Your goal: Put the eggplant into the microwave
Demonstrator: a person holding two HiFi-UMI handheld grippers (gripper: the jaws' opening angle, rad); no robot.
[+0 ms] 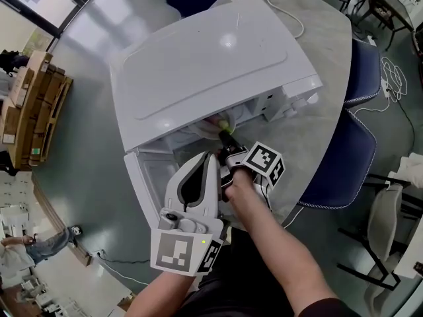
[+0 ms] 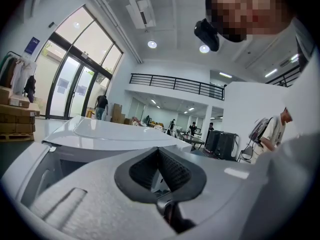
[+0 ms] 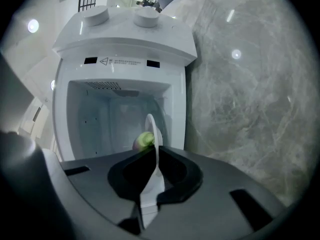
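The white microwave [image 1: 198, 65] stands on the grey marble table [image 1: 324, 45] with its door [image 1: 149, 177] swung open. My right gripper [image 1: 228, 147] is at the cavity mouth, shut on the rim of a white plate [image 3: 152, 131] seen edge-on. The eggplant [image 3: 144, 140], of which only the green stem end and a bit of purple show, lies on that plate just inside the cavity [image 3: 110, 119]. My left gripper [image 1: 210, 160] is beside the right one in front of the open door, and its jaws meet with nothing between them [image 2: 158, 151].
Blue chairs [image 1: 344, 170] stand along the table's right side. White cables [image 1: 291, 12] trail over the far table and the floor. Cardboard boxes on a pallet [image 1: 33, 104] sit at the far left. Several people [image 2: 101, 106] stand far off in the hall.
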